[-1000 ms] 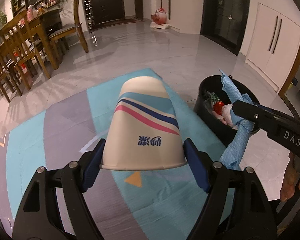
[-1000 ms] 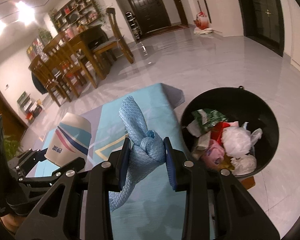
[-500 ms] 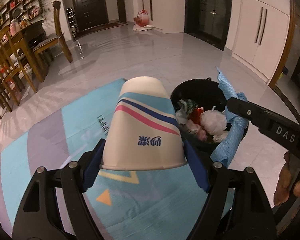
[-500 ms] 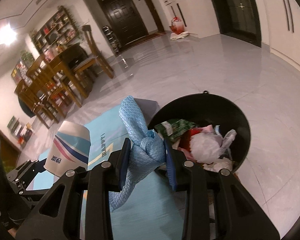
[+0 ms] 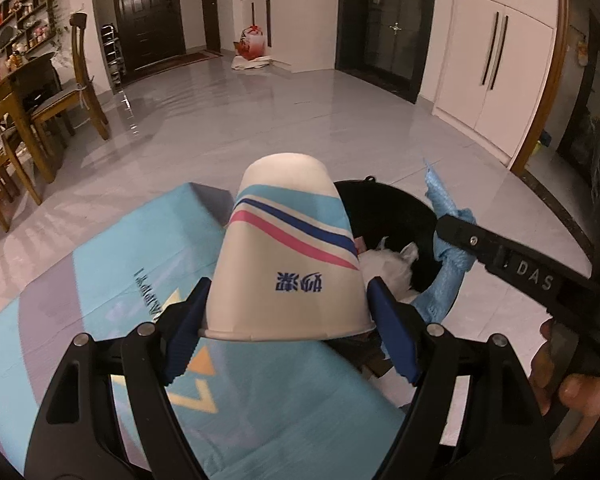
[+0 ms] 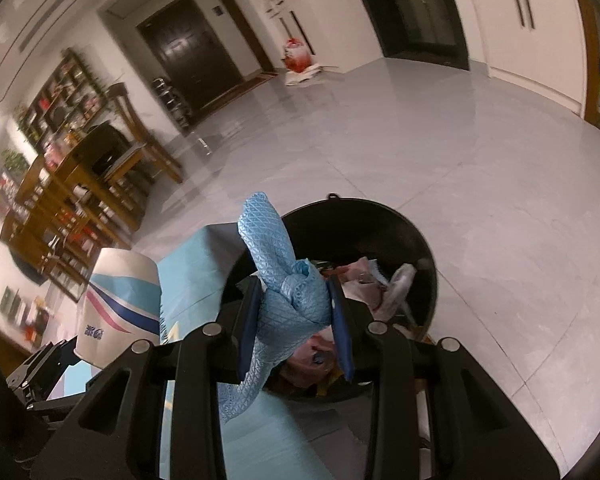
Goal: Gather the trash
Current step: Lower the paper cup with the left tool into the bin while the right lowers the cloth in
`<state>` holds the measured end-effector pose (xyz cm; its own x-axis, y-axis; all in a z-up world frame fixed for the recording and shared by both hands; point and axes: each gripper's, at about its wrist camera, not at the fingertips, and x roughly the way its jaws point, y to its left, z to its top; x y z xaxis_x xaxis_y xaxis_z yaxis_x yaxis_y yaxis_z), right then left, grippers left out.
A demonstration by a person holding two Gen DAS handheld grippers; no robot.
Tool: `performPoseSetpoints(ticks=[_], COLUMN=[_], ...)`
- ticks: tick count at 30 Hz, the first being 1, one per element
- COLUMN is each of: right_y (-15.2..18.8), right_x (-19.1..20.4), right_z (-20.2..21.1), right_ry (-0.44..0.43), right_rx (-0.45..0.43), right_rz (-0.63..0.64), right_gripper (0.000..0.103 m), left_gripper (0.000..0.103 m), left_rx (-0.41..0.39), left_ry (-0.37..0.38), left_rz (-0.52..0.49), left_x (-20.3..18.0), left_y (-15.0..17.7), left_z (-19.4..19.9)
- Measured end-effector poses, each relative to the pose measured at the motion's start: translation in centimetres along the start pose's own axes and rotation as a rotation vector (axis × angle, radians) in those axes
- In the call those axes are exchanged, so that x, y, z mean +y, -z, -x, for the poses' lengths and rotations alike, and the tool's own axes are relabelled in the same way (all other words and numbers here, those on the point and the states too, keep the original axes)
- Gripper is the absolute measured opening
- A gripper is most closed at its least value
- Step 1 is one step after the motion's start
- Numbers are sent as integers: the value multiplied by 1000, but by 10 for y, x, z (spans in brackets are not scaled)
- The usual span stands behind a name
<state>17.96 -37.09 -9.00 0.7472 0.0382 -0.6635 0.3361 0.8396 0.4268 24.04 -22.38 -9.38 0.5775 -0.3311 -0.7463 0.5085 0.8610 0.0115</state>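
Observation:
My left gripper (image 5: pixel 288 330) is shut on an upside-down white paper cup (image 5: pixel 288 256) with blue and pink stripes, held just left of the black trash bin (image 5: pixel 396 208). My right gripper (image 6: pixel 296 334) is shut on a crumpled light blue cloth (image 6: pixel 288 280), held over the near rim of the bin (image 6: pixel 424 248), which holds several pieces of trash (image 6: pixel 376 284). The cup also shows in the right wrist view (image 6: pixel 120 300); the cloth shows in the left wrist view (image 5: pixel 444 276).
A blue and grey mat (image 5: pixel 112 264) lies on the tiled floor left of the bin. A wooden dining table with chairs (image 5: pixel 16 120) stands at the far left. A red and white bag (image 5: pixel 252 46) sits by the far wall.
Both grippers have moved right toward the bin with their loads. The cloth now hangs over the bin's near rim and the cup is next to the bin.

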Motion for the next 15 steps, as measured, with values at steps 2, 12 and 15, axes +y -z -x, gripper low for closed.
performPoseSetpoints(ticks=[2, 12, 15], right_y=[-2, -14, -13], right_x=[-5, -22, -21], right_z=[-1, -16, -22], right_ry=[13, 75, 87], right_rx=[1, 25, 41], right_rz=[-14, -58, -49], right_gripper=[34, 34, 34], left_gripper=[78, 79, 79], left_rx=[3, 64, 88], left_ry=[16, 76, 74], left_rz=[3, -6, -18], left_x=[-2, -16, -20], left_y=[-4, -16, -14], left_z=[-6, -52, -64])
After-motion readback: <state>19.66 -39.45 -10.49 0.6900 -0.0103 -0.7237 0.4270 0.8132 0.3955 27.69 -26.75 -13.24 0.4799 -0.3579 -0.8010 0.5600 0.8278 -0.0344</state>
